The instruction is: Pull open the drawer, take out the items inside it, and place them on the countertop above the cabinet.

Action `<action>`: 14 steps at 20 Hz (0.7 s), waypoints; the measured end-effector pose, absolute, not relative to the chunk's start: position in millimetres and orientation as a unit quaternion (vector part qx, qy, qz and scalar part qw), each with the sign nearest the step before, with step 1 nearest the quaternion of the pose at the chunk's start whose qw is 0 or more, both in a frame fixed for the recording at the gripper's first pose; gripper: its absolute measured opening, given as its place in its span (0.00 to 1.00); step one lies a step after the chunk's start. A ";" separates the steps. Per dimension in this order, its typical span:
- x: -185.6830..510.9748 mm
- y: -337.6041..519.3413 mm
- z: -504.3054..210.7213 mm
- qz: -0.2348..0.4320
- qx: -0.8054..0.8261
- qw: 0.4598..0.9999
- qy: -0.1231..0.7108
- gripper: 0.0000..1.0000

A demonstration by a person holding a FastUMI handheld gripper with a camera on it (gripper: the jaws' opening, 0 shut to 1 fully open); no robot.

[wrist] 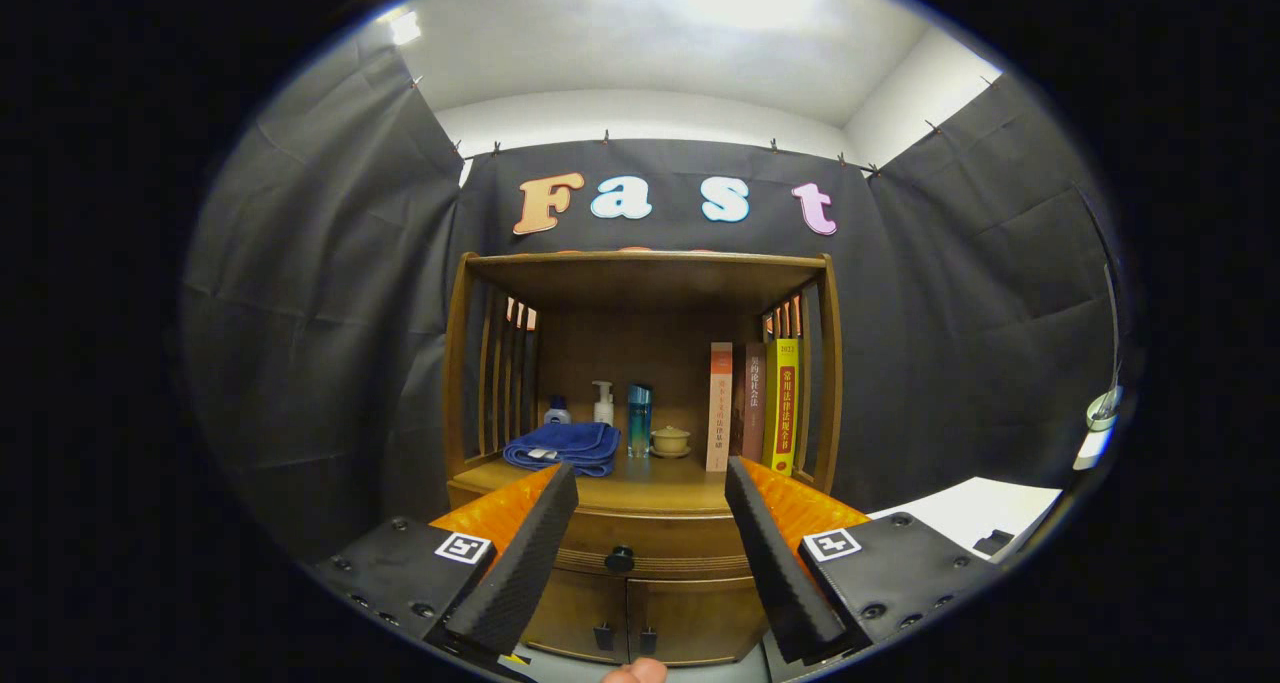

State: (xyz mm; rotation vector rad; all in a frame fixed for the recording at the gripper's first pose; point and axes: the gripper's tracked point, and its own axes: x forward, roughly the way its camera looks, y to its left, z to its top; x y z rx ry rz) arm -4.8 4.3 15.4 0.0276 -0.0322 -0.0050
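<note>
A wooden cabinet [640, 503] stands ahead against the black cloth wall. Its drawer [655, 541] is closed, with a small dark round knob [619, 560] at the front centre, seen in the gap between my fingers and some way beyond them. The countertop [660, 478] above the drawer forms the floor of an open shelf niche. My gripper [650, 488] is open, its two black ridged fingers [520, 563] spread wide with nothing between them. The drawer's contents are hidden.
On the countertop lie a folded blue towel [562, 446], a white pump bottle [603, 403], a teal bottle [639, 419], a small lidded cup [670, 440] and three upright books [752, 406]. Two lower doors [640, 618] sit under the drawer. A white surface [975, 513] lies to the right.
</note>
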 end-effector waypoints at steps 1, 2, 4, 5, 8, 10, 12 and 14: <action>-5.0 6.5 16.5 -0.002 0.014 1.000 -0.016 0.98; -5.2 6.9 16.3 -0.002 0.014 1.000 -0.016 0.98; -4.6 7.7 14.5 -0.002 0.014 1.000 -0.015 0.98; -4.2 8.4 13.6 -0.003 0.014 1.000 -0.014 0.98; 4.8 7.6 3.6 -0.006 0.010 1.000 -0.017 0.98; 13.9 11.0 -9.5 -0.005 0.010 1.000 -0.024 0.98; 25.0 10.8 -38.7 -0.008 0.005 1.000 -0.016 0.98; 35.7 4.7 -80.8 -0.023 -0.016 1.000 0.003 0.98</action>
